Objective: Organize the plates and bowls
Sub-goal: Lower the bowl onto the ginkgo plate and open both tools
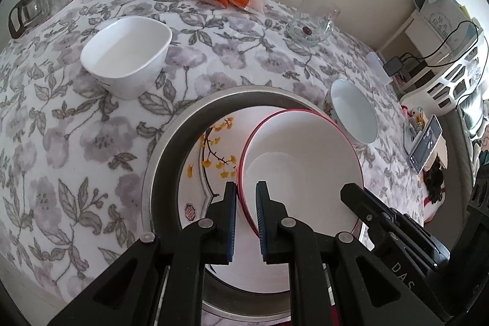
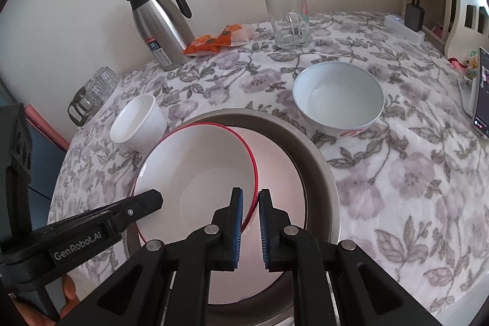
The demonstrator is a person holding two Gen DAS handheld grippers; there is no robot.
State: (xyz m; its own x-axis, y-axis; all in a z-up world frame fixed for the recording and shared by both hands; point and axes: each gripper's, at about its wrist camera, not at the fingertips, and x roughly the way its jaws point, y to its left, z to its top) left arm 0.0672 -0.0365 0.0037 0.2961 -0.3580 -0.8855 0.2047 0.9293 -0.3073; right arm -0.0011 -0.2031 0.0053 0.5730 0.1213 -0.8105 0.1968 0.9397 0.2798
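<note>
Bowls (image 2: pixel 198 173): three; plate (image 1: pixel 195 173): one

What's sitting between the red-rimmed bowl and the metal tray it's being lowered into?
Only the plate with yellow leaves, already lying flat in the metal tray. The red-rimmed bowl, held by the left claw and right claw on opposite rims, hangs tilted above it. Nothing else visible blocks the way.
</note>
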